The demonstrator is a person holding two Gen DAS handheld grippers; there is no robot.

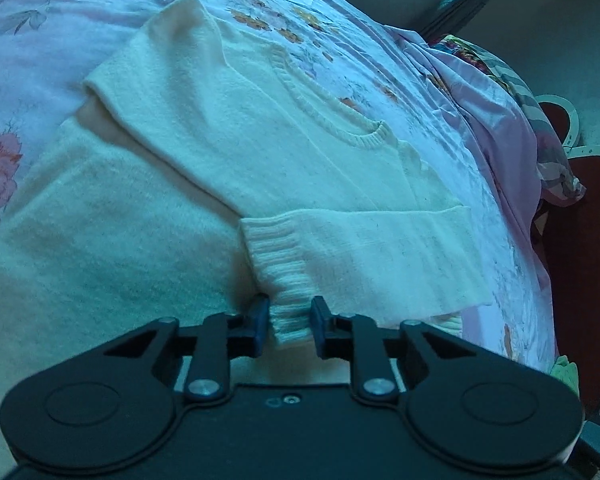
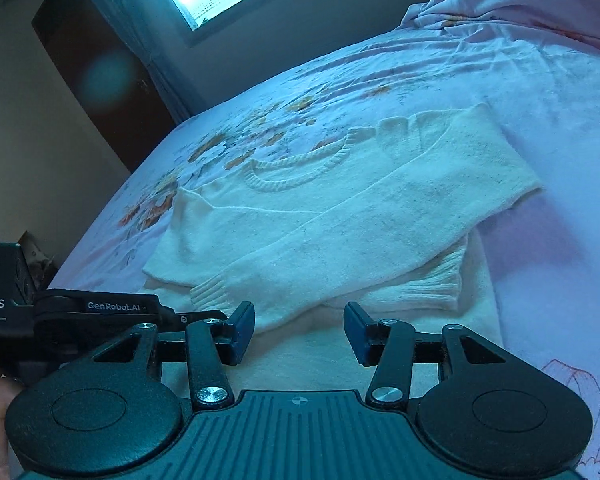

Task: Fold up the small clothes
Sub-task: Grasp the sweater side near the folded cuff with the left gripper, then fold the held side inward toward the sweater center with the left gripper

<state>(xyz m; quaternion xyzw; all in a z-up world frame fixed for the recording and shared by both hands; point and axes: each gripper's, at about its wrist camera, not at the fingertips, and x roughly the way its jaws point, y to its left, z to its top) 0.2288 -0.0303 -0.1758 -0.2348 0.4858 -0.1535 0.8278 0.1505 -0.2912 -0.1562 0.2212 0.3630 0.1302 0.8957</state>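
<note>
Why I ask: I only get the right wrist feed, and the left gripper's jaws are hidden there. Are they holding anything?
Observer: Yes. The left gripper has its jaws closed on the ribbed sleeve cuff of the white sweater.
Operator: How much of the cuff is caught?
Observer: Only one end. Most of the ribbing extends ahead of the jaws.
Operator: Anything past the bed edge on that side?
Observer: A dark red rug lies on the floor beyond the floral bedsheet.
</note>
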